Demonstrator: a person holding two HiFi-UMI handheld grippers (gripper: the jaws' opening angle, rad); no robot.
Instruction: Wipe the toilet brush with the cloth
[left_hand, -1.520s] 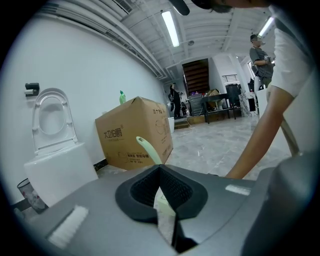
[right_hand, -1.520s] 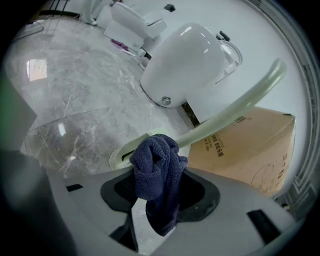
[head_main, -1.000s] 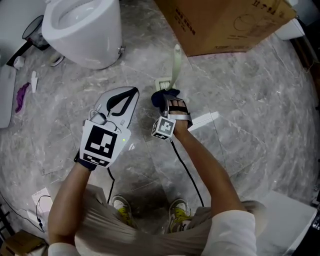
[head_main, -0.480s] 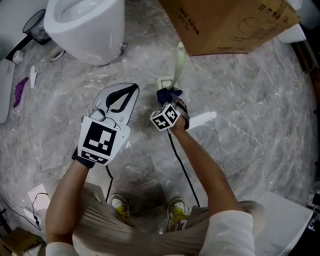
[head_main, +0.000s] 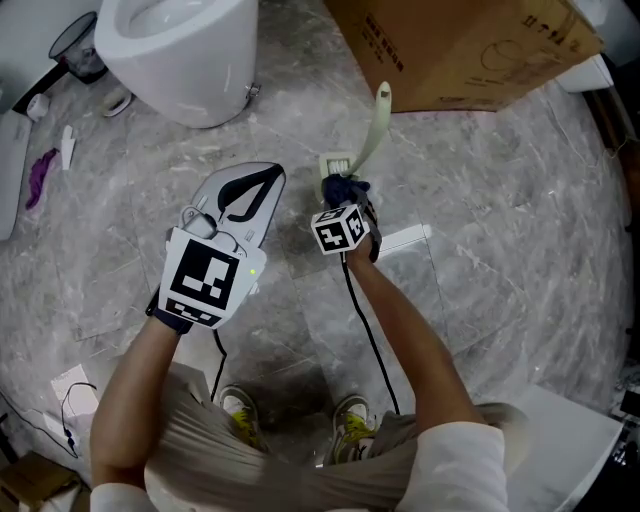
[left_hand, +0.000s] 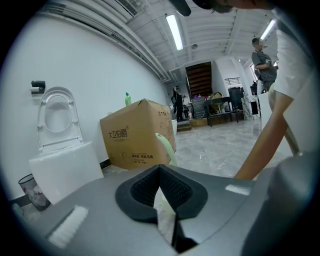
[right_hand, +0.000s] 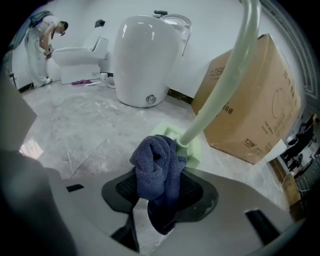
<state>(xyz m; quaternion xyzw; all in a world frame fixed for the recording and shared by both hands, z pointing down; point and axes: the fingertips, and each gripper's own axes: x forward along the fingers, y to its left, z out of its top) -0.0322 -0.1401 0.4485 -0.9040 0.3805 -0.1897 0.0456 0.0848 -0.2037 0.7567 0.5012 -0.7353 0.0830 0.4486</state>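
Now, R gripper (right_hand: 159, 197) fingers clamped on cloth (right_hand: 155, 162), touching toilet brush (right_hand: 220, 95)

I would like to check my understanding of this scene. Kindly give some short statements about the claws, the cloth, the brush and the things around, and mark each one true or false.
1. The right claw holds a dark blue cloth. True.
2. The toilet brush has a pale green handle. True.
3. The left claw grips the brush's handle. False: it is shut and apart from the brush, which stands to its right in the head view.
4. In the head view, the cardboard box lies left of the toilet. False: it lies to the toilet's right.
5. The cloth is at the lower end of the handle. True.
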